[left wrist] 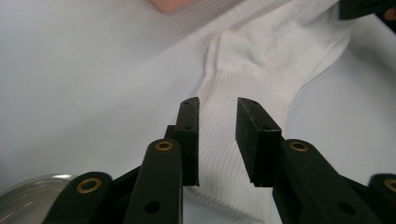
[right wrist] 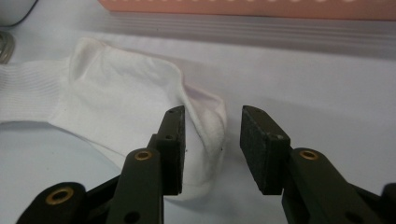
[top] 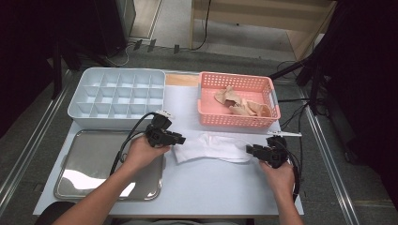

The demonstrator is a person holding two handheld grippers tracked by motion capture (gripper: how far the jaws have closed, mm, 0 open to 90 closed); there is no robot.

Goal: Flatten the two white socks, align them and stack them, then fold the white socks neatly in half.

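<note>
A white sock (top: 211, 146) lies flat across the middle of the white table, cuff to the left and toe to the right. My left gripper (top: 180, 139) sits at the cuff end. In the left gripper view the ribbed cuff of the sock (left wrist: 261, 60) runs under and between the jaws of the left gripper (left wrist: 217, 105), whose pads stand apart and do not press on it. My right gripper (top: 248, 150) is at the toe end. In the right gripper view the sock's toe (right wrist: 116, 88) bulges up between the right gripper's (right wrist: 212, 114) parted jaws, which hold nothing.
A pink basket (top: 234, 119) with beige socks (top: 239, 105) stands just behind the sock. A pale blue compartment box (top: 117, 91) is at the back left. A metal tray (top: 94, 164) lies at the front left, under the left forearm.
</note>
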